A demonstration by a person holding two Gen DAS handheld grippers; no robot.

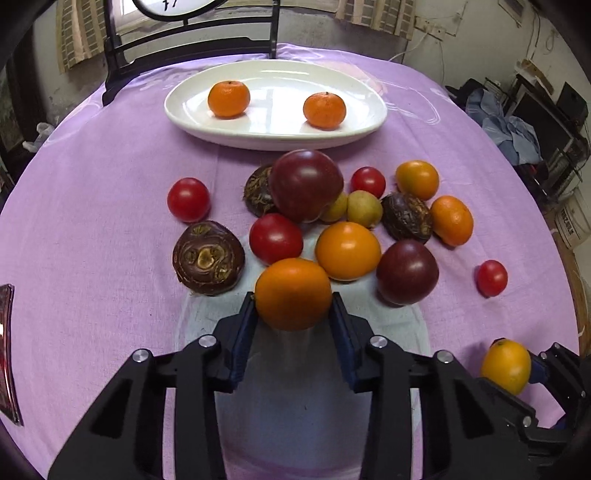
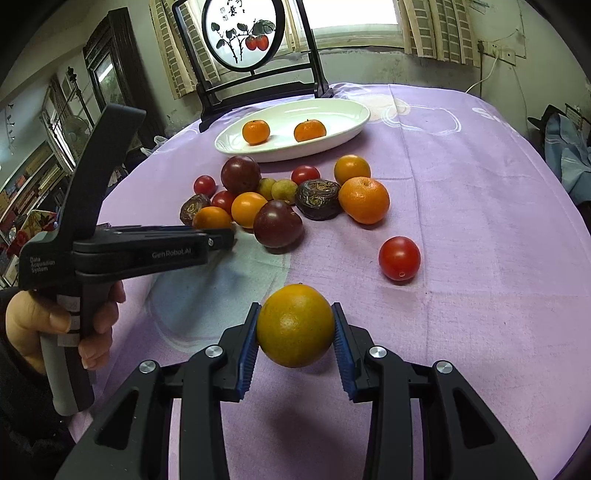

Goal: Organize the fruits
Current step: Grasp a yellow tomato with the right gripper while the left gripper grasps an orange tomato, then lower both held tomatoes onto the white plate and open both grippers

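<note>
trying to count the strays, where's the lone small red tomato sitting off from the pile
In the right wrist view the small round red tomato lies alone on the purple tablecloth, right of the fruit pile, just beyond the yellow-orange fruit held in the right tongs.

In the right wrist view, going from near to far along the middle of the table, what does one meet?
Right gripper shut on a yellow-orange fruit → dark purple fruit → white plate holding two mandarins → round painted screen on a dark stand.
</note>
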